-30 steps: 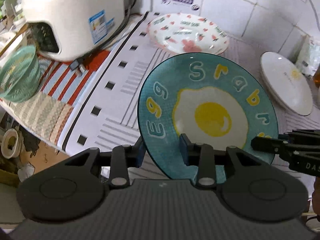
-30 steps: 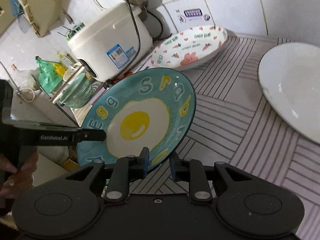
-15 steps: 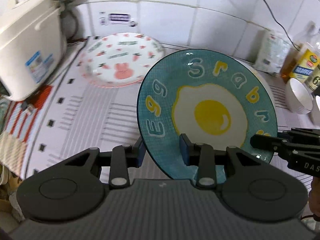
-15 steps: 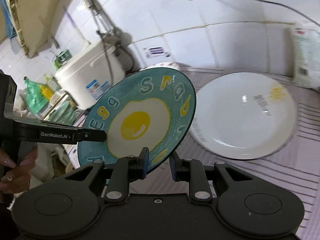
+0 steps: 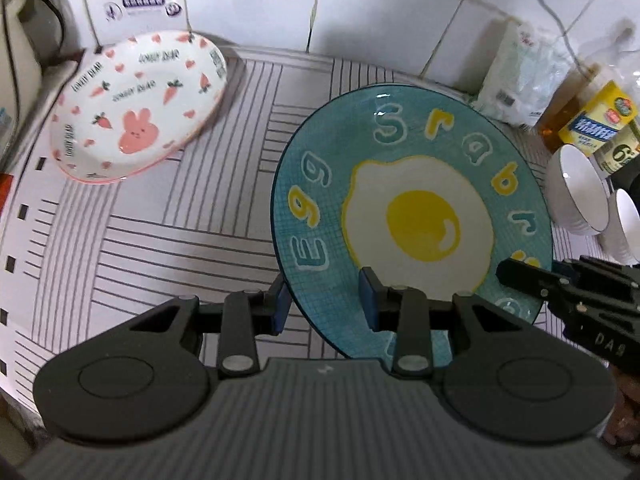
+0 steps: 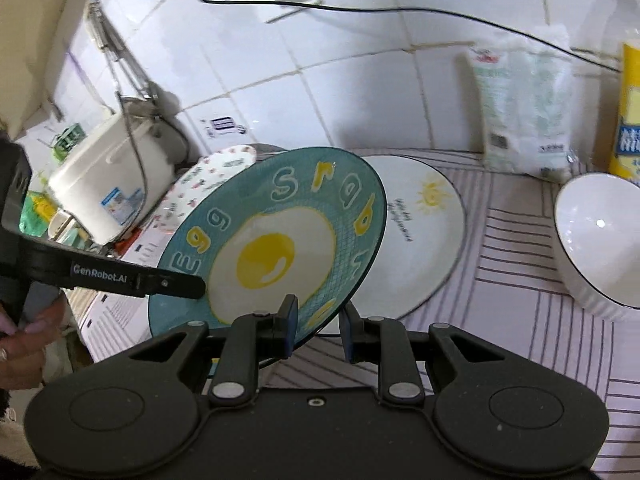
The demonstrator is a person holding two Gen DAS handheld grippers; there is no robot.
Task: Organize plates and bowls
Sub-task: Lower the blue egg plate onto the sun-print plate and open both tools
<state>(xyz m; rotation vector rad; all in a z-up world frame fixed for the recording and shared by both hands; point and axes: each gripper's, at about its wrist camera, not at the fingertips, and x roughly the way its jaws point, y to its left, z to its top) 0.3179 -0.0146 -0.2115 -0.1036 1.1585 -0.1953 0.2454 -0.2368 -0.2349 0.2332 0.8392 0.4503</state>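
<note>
Both jaws clamp my egg plate [image 5: 412,216] by its near rim, left gripper [image 5: 324,304] and right gripper [image 6: 316,326], tilted above the worktop's [image 5: 180,216] middle, over the white plate [image 6: 420,232].

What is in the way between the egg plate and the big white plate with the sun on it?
Nothing visible. The egg plate hangs tilted in the air, pinched at its rim by the left claw and the right claw. The white sun plate lies on the striped mat right behind it, with nothing on its visible part.
</note>
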